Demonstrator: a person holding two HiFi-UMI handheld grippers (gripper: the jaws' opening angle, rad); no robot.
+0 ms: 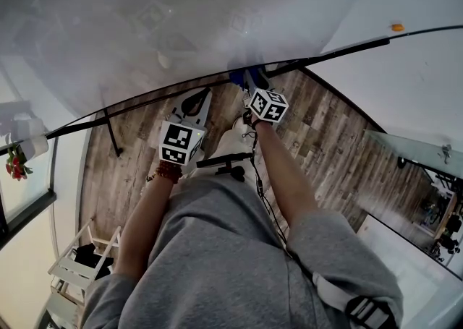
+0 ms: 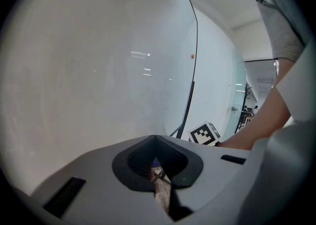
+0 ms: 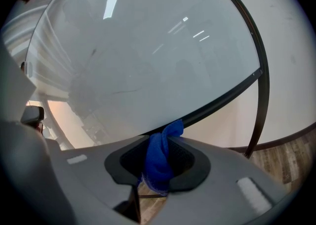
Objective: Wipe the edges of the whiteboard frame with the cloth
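Right gripper (image 1: 249, 87), centre of the head view: claw pinching a bunched blue cloth (image 3: 161, 162). A tuft of it sticks out past the tips and touches the black frame (image 3: 223, 97) along the whiteboard's (image 3: 148, 56) bottom edge. The grip is probably low on the wad so that loose fabric, not plastic, meets the rail. The cloth sits at the lower middle of the right gripper view, with the frame crossing just above it.

Left gripper (image 2: 157, 168): claw pressed together with nothing in it. Only a thin slit shows, with wooden floor (image 1: 325, 139) beyond it. In the head view it sits left of and below the right one, near the frame but apparently apart from it. It looks parked out of the wiping path, not working.

Both forearms reach forward and down from a grey sweatshirt (image 1: 231, 248). The low reach fits the bottom rail being the edge under attention.

Writing: none legible. The marker cubes (image 1: 268, 105) carry black-and-white square patterns only, and the board face is blank. A small orange spot (image 1: 397, 27) at upper right is too small to identify.
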